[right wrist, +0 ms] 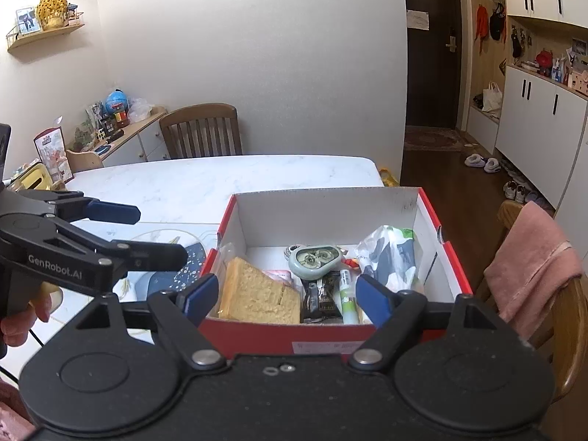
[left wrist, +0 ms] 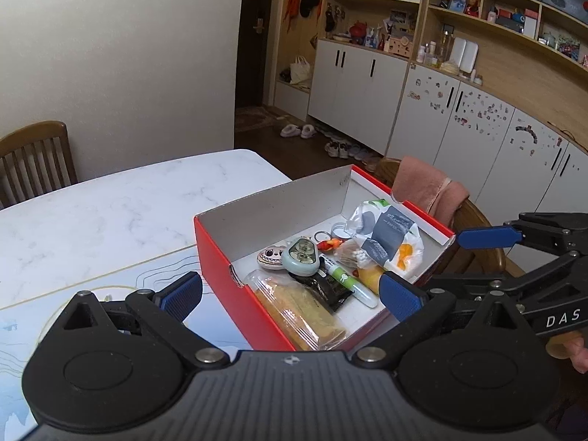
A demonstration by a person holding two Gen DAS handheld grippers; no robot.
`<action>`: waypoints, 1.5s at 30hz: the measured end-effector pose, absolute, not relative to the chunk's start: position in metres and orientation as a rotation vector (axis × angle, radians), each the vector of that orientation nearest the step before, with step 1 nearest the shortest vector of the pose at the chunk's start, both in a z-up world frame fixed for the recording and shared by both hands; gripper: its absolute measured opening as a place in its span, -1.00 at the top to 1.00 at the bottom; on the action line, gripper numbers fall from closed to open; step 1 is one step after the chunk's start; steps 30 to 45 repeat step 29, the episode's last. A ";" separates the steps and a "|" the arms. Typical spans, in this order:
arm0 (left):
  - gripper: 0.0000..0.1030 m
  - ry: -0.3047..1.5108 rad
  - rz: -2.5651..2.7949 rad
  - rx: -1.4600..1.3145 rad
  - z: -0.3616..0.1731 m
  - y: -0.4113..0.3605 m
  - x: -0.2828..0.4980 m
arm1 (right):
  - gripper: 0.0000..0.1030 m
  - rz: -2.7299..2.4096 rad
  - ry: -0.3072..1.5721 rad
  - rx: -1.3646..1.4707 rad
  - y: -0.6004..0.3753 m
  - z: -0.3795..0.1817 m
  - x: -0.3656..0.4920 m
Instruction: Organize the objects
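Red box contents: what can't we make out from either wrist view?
- Red box floor: buried under the bagged bread and the printed plastic bag in both views.
- Black sachet print: too small, right view.
- Box label: blurred, cut by the right gripper body.

A lived-in home, dining area opening onto an entryway. Ahead of the tongs stands a marble-topped dining table [right wrist: 220, 180] with wooden chairs [right wrist: 201, 130]; farther right, white shoe cabinets [left wrist: 358, 88], slippers [left wrist: 297, 131] on the floor, and the front door [right wrist: 431, 55].
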State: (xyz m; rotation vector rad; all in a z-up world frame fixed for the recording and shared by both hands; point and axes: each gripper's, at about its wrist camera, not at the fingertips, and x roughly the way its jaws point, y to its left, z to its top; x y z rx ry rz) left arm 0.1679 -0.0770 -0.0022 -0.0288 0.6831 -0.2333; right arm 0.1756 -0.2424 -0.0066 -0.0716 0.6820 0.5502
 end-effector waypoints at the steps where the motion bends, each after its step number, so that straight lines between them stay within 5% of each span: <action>1: -0.99 0.683 -0.234 -0.031 -0.002 -0.076 0.167 | -0.59 0.549 0.683 -0.070 -0.242 -0.006 0.175; 45: -0.99 0.664 -0.257 -0.028 -0.006 -0.074 0.156 | -0.60 0.525 0.718 -0.041 -0.243 -0.015 0.168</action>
